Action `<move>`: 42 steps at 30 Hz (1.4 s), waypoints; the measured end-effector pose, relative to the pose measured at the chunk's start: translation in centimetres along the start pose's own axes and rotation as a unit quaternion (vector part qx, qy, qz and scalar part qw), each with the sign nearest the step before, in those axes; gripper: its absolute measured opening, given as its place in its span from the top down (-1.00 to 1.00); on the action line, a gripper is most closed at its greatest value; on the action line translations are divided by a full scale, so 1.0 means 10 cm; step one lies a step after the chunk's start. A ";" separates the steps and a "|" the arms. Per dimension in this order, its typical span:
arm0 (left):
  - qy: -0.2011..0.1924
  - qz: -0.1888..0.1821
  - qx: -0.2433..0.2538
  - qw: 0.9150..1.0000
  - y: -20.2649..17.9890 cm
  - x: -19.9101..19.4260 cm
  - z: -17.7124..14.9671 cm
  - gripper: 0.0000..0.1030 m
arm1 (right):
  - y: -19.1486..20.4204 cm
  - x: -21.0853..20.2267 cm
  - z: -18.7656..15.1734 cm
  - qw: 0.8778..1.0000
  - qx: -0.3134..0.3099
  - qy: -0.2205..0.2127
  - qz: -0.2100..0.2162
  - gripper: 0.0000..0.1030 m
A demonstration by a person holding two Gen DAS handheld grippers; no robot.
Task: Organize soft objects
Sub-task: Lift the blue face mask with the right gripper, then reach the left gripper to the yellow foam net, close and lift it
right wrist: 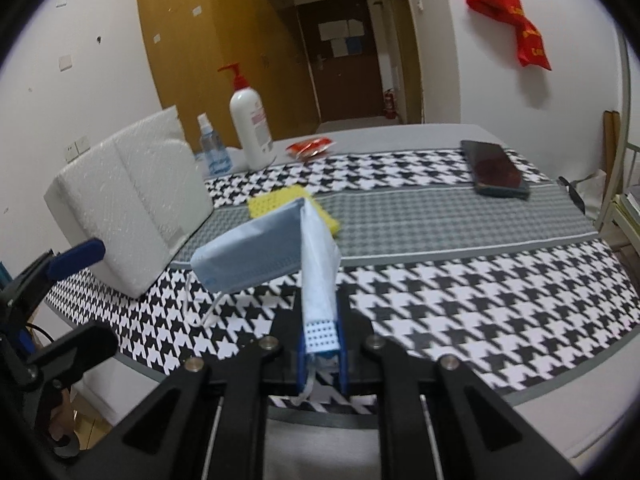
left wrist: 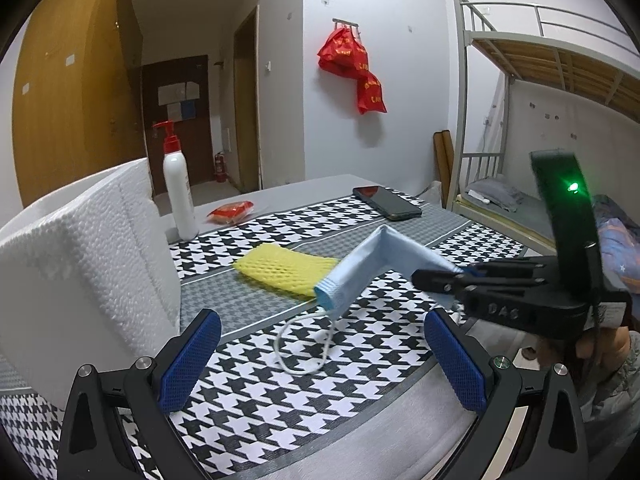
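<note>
The right gripper (right wrist: 322,336) is clamped on one end of a light blue face mask (right wrist: 256,248), centre of the right wrist view. The mask is folded at an angle; its free end hangs over the houndstooth tablecloth (right wrist: 460,280), ear loop (left wrist: 304,344) touching the cloth. A yellow foam net (left wrist: 284,270) lies flat behind the mask. The left gripper (left wrist: 320,364) stands wide open and empty, lower centre of the left wrist view. A white foam block (left wrist: 80,264) stands at left.
</note>
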State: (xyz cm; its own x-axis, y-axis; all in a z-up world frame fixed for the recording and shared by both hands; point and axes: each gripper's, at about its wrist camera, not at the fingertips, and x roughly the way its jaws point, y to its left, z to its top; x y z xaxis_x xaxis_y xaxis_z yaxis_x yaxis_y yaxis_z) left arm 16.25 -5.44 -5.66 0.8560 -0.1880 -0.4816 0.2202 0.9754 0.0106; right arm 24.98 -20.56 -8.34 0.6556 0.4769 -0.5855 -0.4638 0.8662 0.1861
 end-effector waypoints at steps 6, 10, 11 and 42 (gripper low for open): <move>0.007 -0.001 0.003 1.000 -0.05 0.09 0.09 -0.98 | -0.19 -0.17 0.03 1.000 0.017 -0.017 -0.019 0.71; 0.010 0.001 0.003 1.000 -0.05 0.16 0.14 -0.98 | -0.27 -0.23 0.01 0.999 0.021 -0.020 -0.028 0.77; 0.011 0.000 0.002 1.000 -0.05 0.17 0.16 -0.98 | -0.29 -0.23 0.01 0.999 0.023 -0.020 -0.028 0.80; 0.124 0.049 -0.038 0.990 0.04 1.14 0.46 -0.95 | -0.86 -0.35 -0.05 0.995 0.081 -0.039 -0.037 0.88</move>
State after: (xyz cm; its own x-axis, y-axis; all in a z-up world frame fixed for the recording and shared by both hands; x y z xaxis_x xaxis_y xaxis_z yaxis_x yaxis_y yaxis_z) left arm 28.20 -7.68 -7.12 0.7276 -0.0678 -0.6826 0.0987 0.9951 0.0063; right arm 26.33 -29.74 -8.25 0.7317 0.4163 -0.5398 -0.3156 0.9088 0.2730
